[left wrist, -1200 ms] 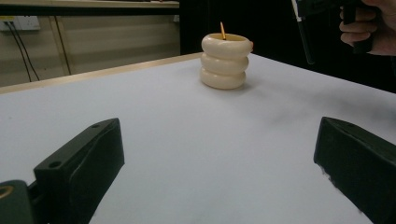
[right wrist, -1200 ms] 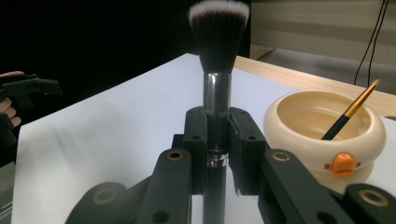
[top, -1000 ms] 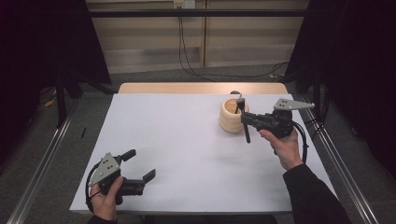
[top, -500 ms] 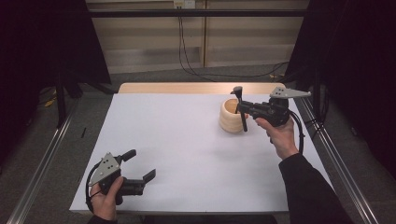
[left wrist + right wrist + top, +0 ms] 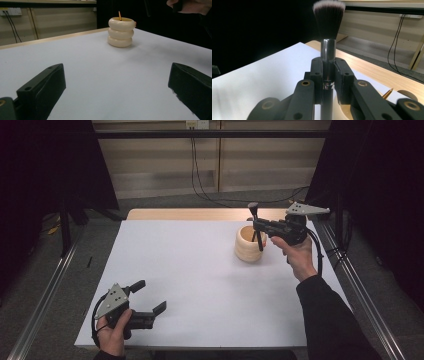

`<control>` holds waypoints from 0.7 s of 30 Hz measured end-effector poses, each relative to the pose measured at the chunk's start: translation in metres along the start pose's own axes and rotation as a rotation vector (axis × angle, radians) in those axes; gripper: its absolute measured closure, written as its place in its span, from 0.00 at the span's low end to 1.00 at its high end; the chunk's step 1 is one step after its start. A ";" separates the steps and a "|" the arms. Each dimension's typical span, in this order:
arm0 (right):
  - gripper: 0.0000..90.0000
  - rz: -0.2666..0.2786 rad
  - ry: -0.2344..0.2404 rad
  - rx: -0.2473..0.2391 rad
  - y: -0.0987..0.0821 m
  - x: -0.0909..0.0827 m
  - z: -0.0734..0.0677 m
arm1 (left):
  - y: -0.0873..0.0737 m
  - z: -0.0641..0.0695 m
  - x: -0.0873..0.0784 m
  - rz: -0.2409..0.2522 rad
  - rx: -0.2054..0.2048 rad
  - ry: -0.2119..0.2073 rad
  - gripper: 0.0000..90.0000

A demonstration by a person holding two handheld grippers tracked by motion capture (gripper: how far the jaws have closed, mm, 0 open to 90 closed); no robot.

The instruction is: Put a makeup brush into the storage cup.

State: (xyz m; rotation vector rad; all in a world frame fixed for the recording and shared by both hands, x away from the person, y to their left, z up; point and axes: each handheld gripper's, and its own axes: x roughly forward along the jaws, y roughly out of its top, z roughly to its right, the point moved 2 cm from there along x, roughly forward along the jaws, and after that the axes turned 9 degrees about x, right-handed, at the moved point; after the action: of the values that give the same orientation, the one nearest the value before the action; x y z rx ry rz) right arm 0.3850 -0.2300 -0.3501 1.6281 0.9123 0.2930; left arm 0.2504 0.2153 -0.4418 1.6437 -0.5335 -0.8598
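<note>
A makeup brush (image 5: 328, 22) with a dark handle and white-tipped bristles stands upright, bristles up, with my right gripper (image 5: 328, 72) shut on its handle. In the high view that right gripper (image 5: 256, 223) hovers at the far right of the table, and the brush (image 5: 253, 209) crosses a cream ribbed holder (image 5: 247, 246); whether its lower end is inside I cannot tell. A pencil tip (image 5: 119, 15) sticks out of the holder (image 5: 120, 32). My left gripper (image 5: 149, 296) rests open near the table's front left corner, with nothing between its fingers.
The white table top (image 5: 190, 270) has a wooden strip (image 5: 190, 214) along its far edge. Metal rails (image 5: 45, 290) run along both sides of the table. Cables (image 5: 200, 180) hang down the back wall.
The right hand has lifted the brush and carried it farther back, from beside the holder to over it. The left gripper has not moved.
</note>
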 end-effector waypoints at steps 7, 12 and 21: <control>0.87 0.014 -0.033 -0.001 0.012 0.003 0.005 | 0.000 -0.001 -0.001 0.006 -0.004 0.006 0.01; 0.87 0.025 -0.040 0.005 0.018 0.006 0.009 | 0.000 -0.001 -0.001 0.001 0.003 0.001 0.01; 0.87 0.034 -0.082 0.008 0.019 0.017 0.019 | 0.000 -0.001 -0.001 0.002 -0.002 0.004 0.01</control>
State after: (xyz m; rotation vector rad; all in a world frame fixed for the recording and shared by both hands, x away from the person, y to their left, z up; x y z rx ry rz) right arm 0.4160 -0.2314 -0.3426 1.6520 0.8253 0.2453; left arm 0.2510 0.2169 -0.4418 1.6418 -0.5316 -0.8553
